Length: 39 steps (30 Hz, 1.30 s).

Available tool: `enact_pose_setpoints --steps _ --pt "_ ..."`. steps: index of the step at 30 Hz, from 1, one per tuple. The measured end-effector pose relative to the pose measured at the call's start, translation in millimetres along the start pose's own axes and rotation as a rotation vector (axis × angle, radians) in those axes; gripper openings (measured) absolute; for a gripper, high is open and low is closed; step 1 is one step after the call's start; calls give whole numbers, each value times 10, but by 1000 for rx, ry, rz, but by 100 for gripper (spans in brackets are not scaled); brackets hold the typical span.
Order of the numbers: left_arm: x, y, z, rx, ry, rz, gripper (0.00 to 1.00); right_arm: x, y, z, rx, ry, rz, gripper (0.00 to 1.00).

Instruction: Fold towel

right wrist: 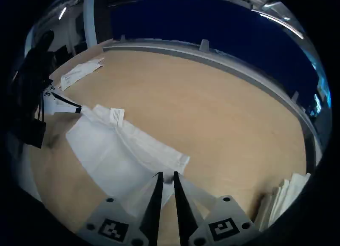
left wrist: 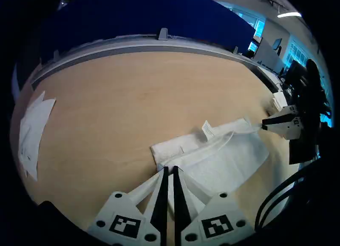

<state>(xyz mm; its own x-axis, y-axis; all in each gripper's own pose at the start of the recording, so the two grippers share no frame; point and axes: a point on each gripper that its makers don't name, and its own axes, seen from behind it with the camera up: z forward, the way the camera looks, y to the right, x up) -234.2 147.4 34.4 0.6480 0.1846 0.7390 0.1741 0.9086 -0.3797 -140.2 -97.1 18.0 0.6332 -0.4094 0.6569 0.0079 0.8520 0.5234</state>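
Pinching opposite ends of the towel (left wrist: pixel 229 161), the left tongs (left wrist: pixel 169 169) and right tongs (right wrist: pixel 165 174) are both closed narrow on its near edge. Open table (left wrist: pixel 127 97) spreads wide beyond their tips.

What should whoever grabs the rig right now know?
Tools: the left tool is shut on one corner of the white towel; the right tool is shut on the corner at the other end of the same edge.
Things: the towel lies on the wooden table, with the held edge stretched between the tools. Its tag faces up on a doubled band along the far side.
Done: both corners are gripped.
Left: probably carry the held edge across to the far side, lay it flat and release.
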Motion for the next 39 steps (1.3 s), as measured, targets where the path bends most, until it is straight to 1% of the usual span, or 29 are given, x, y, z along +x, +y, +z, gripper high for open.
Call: enact_pose_setpoints --steps 4,9,10,13,14,15,17,19,20,25,27,33,39 --pt "9 -30 23 11 1 14 9 31 41 17 -10 5 2 19" --pt "53 -61 6 23 10 22 14 73 99 28 -30 17 9 32" --pt "62 -62 -3 23 11 23 18 77 101 27 -31 19 11 34" --pt "81 -68 -26 22 15 23 26 90 105 20 -32 24 15 52" --pt "84 -72 -33 22 15 23 32 94 105 17 -32 27 16 59" --pt "86 -76 -38 23 15 24 37 98 103 14 -32 28 16 64" --pt "84 -85 -46 26 15 26 43 106 94 4 -30 32 17 73" --pt "83 -88 -55 28 14 27 51 109 93 -6 -31 36 18 83" --pt "82 -88 -61 29 14 28 57 110 94 -12 -33 38 19 89" --pt "72 -91 -88 34 15 22 88 109 83 -41 -32 44 26 90" --pt "69 -99 -99 40 17 20 91 113 78 -57 -33 48 28 90" --pt "63 -96 -137 50 26 18 91 103 54 -107 -31 51 27 90" --pt "40 -107 -213 62 29 16 91 56 14 -166 -27 49 27 90"
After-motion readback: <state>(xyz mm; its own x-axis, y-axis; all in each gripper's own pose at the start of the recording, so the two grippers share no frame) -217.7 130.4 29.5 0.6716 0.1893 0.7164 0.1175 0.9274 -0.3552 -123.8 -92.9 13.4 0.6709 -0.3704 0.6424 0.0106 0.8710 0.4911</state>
